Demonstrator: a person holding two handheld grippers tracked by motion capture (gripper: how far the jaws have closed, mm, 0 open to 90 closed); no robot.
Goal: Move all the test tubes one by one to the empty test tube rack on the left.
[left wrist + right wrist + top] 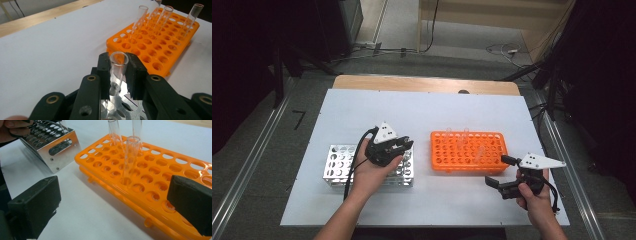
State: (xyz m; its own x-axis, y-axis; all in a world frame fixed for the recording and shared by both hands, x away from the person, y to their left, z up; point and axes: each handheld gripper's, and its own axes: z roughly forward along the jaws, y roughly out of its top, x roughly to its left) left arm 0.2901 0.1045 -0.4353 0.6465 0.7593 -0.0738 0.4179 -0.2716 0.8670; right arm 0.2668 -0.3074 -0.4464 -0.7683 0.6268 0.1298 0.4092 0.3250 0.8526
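Tube (117, 72) sits clamped in the left gripper (118, 75), pads squeezing it on both sides just under the rim, mouth up. Long axis runs near upright w/ a slight tilt, lower end down at the metal rack (120, 106), directly under the gripper; can't tell if the tip is already in a hole or just above one. So the coming move looks vertical, along the tube's own axis, prob. straight down into that rack or up out of it.

Left hand is the one on the job. Right gripper (498, 172) hangs released, jaws wide apart w/ nothing between, off the near right corner of the orange rack (468, 150), well apart from the metal one.

High view gives the layout: metal rack left, orange rack right, both on the white surface (422, 107), left gripper over the metal rack's right part. Left gripper view adds the actual clamp on the glass. Right gripper view adds the clear tubes (130, 157) standing in the orange rack, barely legible from above.
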